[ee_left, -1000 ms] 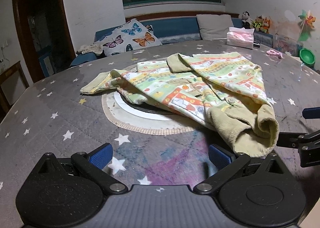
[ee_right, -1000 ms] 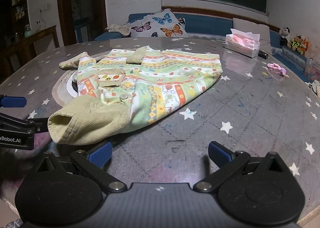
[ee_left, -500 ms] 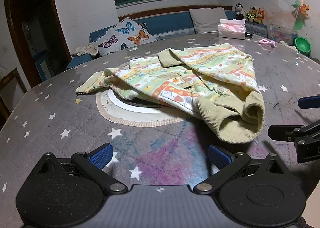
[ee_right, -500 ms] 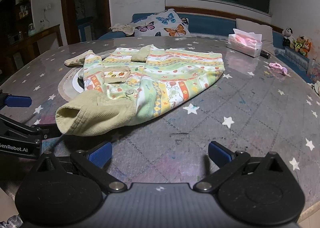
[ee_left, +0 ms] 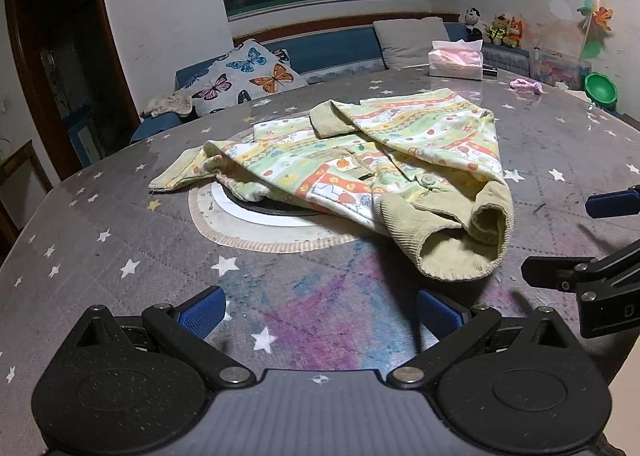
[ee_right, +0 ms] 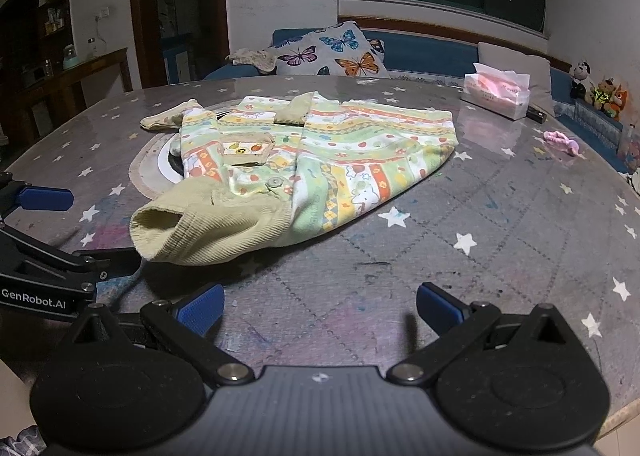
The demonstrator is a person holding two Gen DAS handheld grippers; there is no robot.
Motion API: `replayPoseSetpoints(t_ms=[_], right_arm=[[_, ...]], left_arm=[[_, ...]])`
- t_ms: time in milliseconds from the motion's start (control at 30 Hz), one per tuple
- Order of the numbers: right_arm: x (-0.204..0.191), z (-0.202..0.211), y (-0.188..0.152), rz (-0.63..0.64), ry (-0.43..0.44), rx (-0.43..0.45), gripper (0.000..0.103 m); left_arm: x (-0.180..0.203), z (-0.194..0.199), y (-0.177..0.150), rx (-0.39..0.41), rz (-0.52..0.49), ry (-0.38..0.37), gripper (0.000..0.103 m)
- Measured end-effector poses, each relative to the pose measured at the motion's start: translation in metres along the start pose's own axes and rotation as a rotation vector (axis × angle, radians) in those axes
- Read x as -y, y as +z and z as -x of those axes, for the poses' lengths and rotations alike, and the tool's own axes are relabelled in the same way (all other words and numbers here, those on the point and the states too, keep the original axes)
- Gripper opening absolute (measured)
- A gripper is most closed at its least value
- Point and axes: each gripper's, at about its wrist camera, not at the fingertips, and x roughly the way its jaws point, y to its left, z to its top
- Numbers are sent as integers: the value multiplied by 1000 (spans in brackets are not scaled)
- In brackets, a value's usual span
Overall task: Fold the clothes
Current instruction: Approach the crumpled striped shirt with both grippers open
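Grippers [ee_left: 320,310] back; jacket [ee_right: 320,160] cuff nearest.

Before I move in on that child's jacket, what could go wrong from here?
1. The corduroy cuff is bulky and lies nearest; the open left tongs might pinch several layers.
2. The jacket drapes over the round turntable, so pulling may snag or drag it.
3. The right tongs are open close beside the left; both reaching for the cuff could collide.
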Motion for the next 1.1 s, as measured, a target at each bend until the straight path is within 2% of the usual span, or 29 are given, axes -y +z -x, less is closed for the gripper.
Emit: replayPoseSetpoints(t_ms=[667,1100], right_arm=[[-1,-1,9,14,-1,9,103],[3,-1,44,44,11,58,102]], left_arm=[[-3,2,8,19,-4,2,103],[-19,8,27,62,25,1,103]])
